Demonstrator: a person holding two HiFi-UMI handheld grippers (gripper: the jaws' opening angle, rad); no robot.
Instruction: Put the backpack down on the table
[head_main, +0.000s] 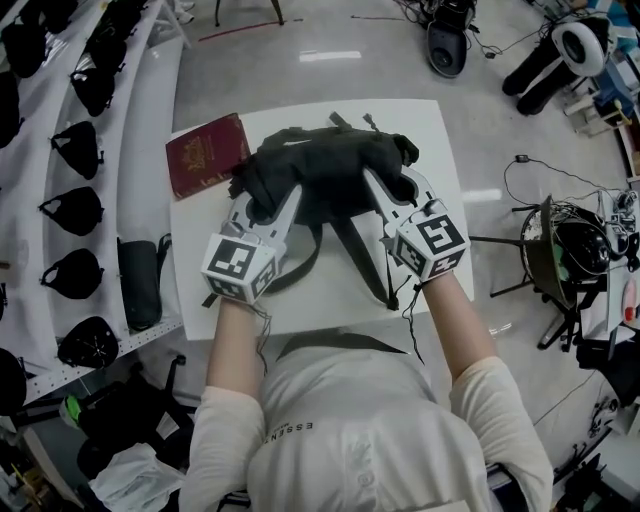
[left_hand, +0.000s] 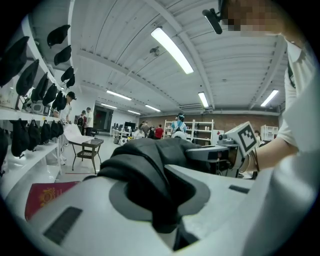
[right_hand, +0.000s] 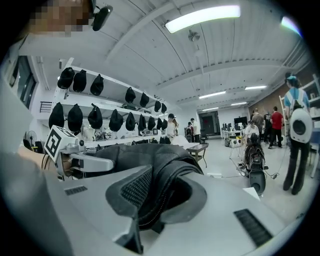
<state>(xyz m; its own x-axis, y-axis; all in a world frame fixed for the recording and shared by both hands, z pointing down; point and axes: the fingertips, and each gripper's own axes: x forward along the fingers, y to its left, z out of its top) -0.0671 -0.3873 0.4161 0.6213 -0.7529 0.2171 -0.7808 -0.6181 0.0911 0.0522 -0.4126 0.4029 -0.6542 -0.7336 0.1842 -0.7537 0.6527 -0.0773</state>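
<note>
Bright ceiling strip lights (right_hand: 202, 18) glare overhead; both gripper views bend and darken toward edges.

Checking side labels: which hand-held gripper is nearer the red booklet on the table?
Left. The left hand-held gripper grips the backpack just beside the red booklet; the right hand-held gripper is across the backpack, farther away.

White table (head_main: 300, 302), dark red booklet (head_main: 207, 153) on far-left corner; black backpack (head_main: 320, 165) over middle
</note>
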